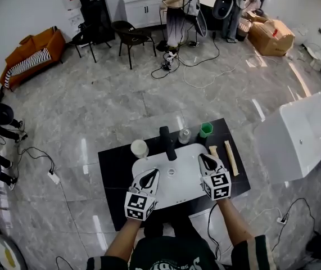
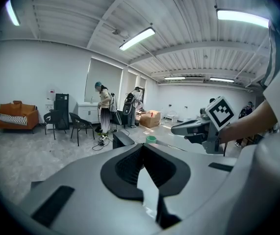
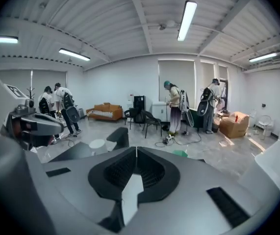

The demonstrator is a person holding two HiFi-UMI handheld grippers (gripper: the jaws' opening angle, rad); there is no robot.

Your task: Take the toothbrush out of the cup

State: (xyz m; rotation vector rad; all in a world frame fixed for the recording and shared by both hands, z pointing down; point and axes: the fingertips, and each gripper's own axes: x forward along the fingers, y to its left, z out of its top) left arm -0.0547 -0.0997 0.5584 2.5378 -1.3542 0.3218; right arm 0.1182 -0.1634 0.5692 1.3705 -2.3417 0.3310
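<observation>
A green cup (image 1: 206, 130) stands at the back of the black table (image 1: 112, 173), behind the white basin (image 1: 177, 187). It also shows small in the left gripper view (image 2: 151, 139) and the right gripper view (image 3: 180, 153). Two pale wooden sticks (image 1: 230, 157) lie flat on the table right of the basin; which one is the toothbrush I cannot tell. My left gripper (image 1: 153, 173) (image 2: 142, 146) hangs over the basin's left half, jaws together and empty. My right gripper (image 1: 203, 157) (image 3: 136, 148) hovers over the basin's right edge, also shut on nothing.
A black faucet (image 1: 168, 142) rises at the basin's back. A white cup (image 1: 139, 148) and a clear glass (image 1: 184, 135) flank it. A white box (image 1: 298, 136) stands to the right of the table. People, chairs and cables occupy the far floor.
</observation>
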